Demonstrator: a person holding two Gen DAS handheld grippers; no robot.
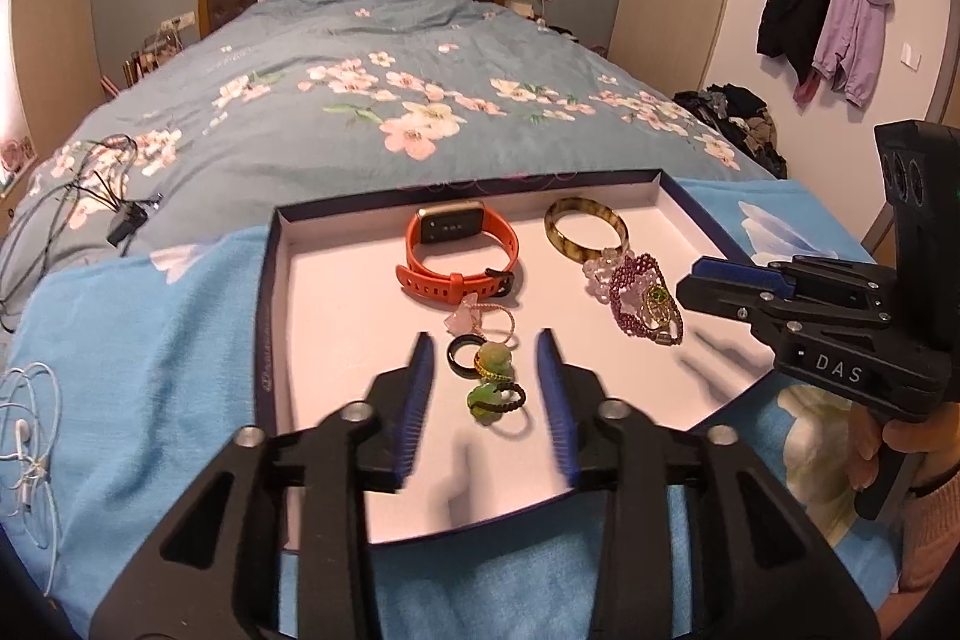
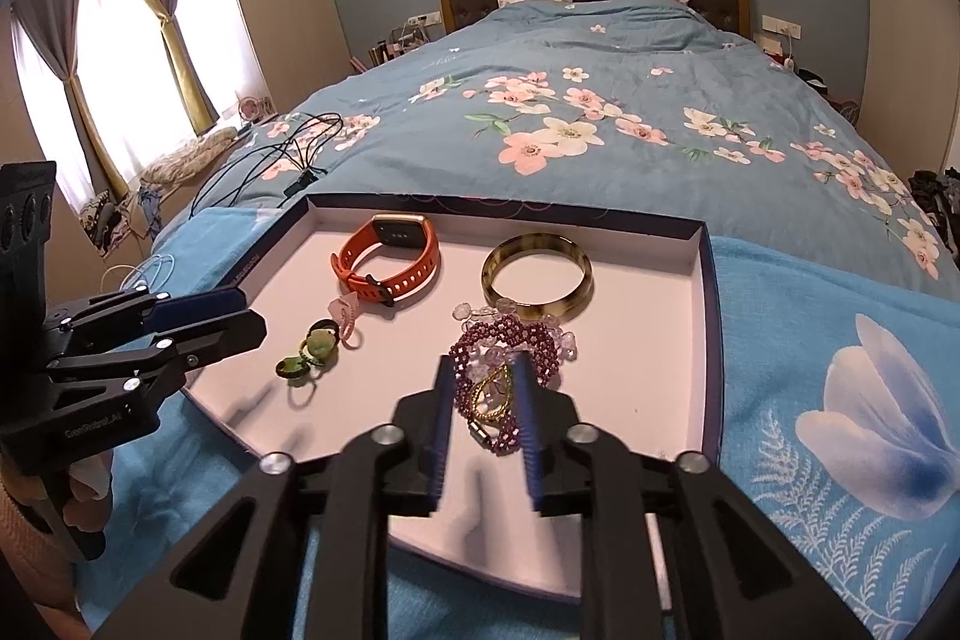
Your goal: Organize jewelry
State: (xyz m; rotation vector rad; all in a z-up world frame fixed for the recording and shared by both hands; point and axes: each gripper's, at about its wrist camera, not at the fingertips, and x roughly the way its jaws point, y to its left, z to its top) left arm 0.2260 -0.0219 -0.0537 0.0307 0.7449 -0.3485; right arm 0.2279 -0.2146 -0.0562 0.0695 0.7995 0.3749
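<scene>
A shallow white tray (image 1: pixel 270 280) (image 2: pixel 711 340) lies on a blue towel at the foot of the bed. It holds an orange watch (image 1: pixel 459 250) (image 2: pixel 420 274), a tortoiseshell bangle (image 1: pixel 552 235) (image 2: pixel 540 307), a purple bead bracelet (image 1: pixel 630 280) (image 2: pixel 480 340) tangled with clear beads and a gold piece, and several rings. My left gripper (image 1: pixel 483 340) (image 2: pixel 246 310) is open just above the rings; a black ring (image 1: pixel 462 349) and green-stone rings (image 1: pixel 495 361) lie between its blue pads, untouched. My right gripper (image 2: pixel 482 361) (image 1: pixel 690 289) hangs over the purple bracelet, narrowly open, pads flanking the gold piece without squeezing it.
The blue flowered towel (image 1: pixel 150 340) covers the bed end around the tray. Black cables (image 1: pixel 102 196) and a white earphone cord (image 1: pixel 30 430) lie to the left on the bed. Coats (image 1: pixel 828 16) hang on the right wall. A hand holds each gripper's handle.
</scene>
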